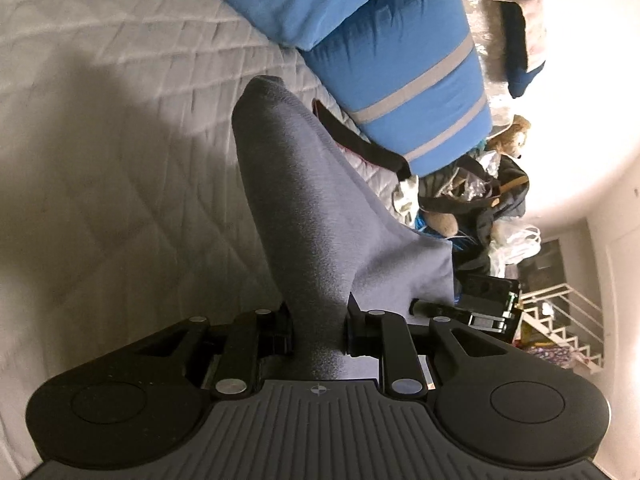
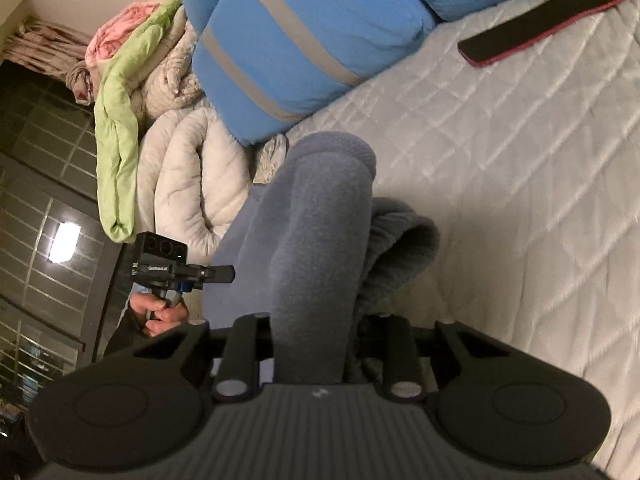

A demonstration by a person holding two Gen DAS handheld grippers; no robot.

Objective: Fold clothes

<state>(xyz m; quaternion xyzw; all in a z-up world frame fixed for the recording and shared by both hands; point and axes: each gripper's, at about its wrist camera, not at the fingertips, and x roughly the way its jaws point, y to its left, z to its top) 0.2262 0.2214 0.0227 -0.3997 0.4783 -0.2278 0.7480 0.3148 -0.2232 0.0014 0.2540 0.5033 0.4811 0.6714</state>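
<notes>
A grey-blue fleece garment (image 1: 304, 200) is lifted off the white quilted bed (image 1: 100, 140) and stretches between both grippers. In the left wrist view my left gripper (image 1: 318, 332) is shut on a bunched edge of it, and the cloth runs forward in a thick fold. My right gripper (image 2: 312, 340) is shut on another bunched part of the same garment (image 2: 320, 220), which hangs ahead in a rolled fold above the bed (image 2: 520, 160). The other gripper (image 2: 184, 274), held by a hand (image 2: 160, 312), shows at the left of the right wrist view.
Blue pillows with grey stripes (image 2: 300, 40) lie at the head of the bed. A black strip with a pink edge (image 2: 540, 28) rests on the quilt. Rolled white, green and pink bedding (image 2: 160, 120) is piled beside the bed. Bags and a stuffed toy (image 1: 512, 136) crowd the other side.
</notes>
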